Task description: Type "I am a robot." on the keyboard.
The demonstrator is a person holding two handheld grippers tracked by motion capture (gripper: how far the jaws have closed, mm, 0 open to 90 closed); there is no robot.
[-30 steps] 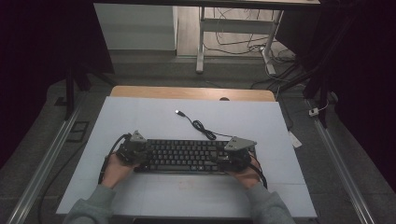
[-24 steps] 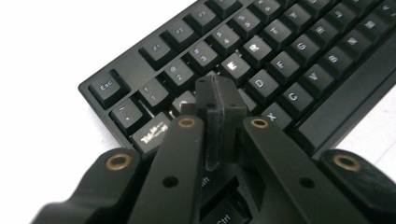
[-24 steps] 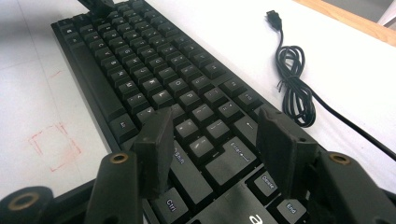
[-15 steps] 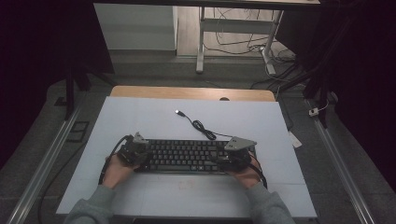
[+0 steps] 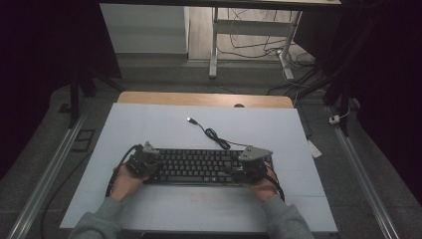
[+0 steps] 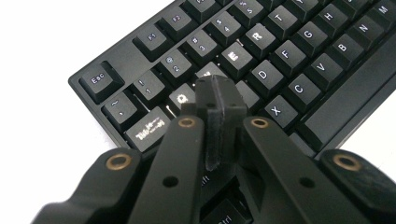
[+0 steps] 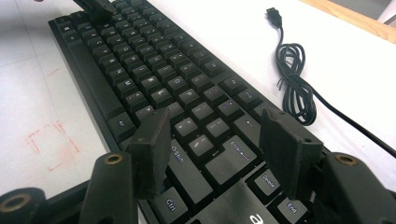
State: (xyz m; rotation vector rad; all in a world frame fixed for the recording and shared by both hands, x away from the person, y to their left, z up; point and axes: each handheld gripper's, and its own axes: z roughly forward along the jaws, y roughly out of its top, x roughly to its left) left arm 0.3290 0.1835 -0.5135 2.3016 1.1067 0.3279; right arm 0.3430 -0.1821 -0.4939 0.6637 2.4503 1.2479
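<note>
A black keyboard (image 5: 199, 167) lies across the near middle of the white table top (image 5: 149, 124). In the high view my left gripper (image 5: 144, 160) is over its left end and my right gripper (image 5: 251, 164) over its right end. In the left gripper view the keyboard (image 6: 289, 51) has my left gripper (image 6: 217, 93) shut, jaws pressed together, with its tips on the keys beside Q and Tab. In the right gripper view my right gripper (image 7: 219, 135) stands open above the Shift and Enter keys of the keyboard (image 7: 154, 70), nothing between its jaws.
The keyboard's black cable (image 5: 216, 137) coils behind it and ends in a loose USB plug (image 5: 190, 120); the right gripper view shows that cable (image 7: 294, 88) to the right. A faint red square mark (image 7: 51, 144) lies on the table in front. A wooden edge (image 5: 204, 99) borders the back.
</note>
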